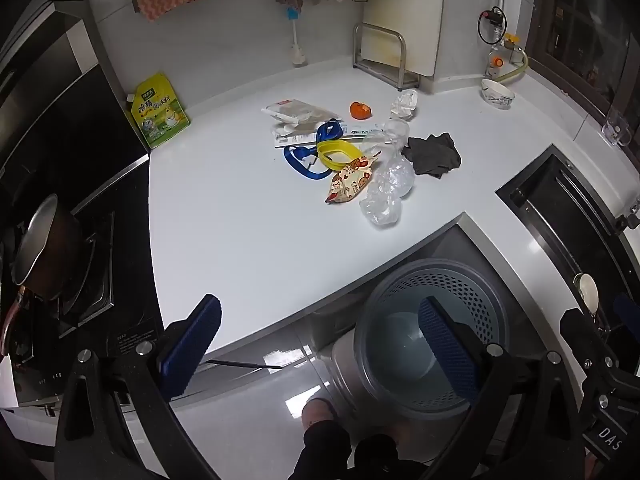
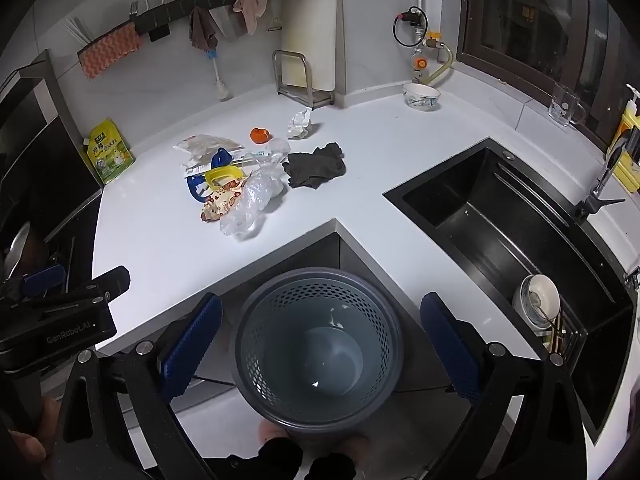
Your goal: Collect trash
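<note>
Both grippers, left (image 1: 320,340) and right (image 2: 320,340), gape empty | pinch wrapper (image 2: 218,206) edge | drop in bin (image 2: 280,292)

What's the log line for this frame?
left gripper: open, empty | right gripper: open, empty | bin: empty | trash pile: on counter

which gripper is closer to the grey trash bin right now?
Right, by the look of it. The right gripper hangs open directly over the trash bin, framing its mouth. The left gripper is open too, offset toward the stove side, only its right finger above the bin.
</note>
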{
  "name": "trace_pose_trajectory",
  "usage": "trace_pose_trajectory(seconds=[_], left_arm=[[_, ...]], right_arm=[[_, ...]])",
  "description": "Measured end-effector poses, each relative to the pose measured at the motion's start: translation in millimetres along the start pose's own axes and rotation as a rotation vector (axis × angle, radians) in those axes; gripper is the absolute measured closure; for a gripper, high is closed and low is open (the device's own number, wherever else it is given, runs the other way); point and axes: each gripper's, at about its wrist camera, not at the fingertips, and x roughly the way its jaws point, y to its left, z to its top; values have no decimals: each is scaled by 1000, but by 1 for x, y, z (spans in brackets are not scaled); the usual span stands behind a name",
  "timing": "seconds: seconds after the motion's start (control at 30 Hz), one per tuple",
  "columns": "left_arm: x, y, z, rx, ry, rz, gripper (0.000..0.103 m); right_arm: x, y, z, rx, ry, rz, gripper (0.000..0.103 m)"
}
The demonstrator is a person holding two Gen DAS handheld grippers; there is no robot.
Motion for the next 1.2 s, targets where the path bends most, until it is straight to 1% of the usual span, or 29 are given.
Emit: trace_pose_trajectory(seconds=[0.17, 0.47, 0.5, 0.73, 1.2], left_arm=[[0, 0, 0, 0, -2, 4, 6], [0, 0, 0, 2, -3, 6, 6], [0, 0, 0, 2, -3, 6, 6], [0, 1, 1, 1, 0, 2, 6], [-10, 9, 14, -3, -8, 1, 6]], right_arm=[[-1, -1, 1, 5, 8, 6, 8], [1, 1, -4, 1, -2, 0, 8], [-3, -1, 1, 1, -2, 1, 8], [-5, -2, 1, 1, -5, 3, 8], [-6, -3, 4, 5, -6, 1, 8]])
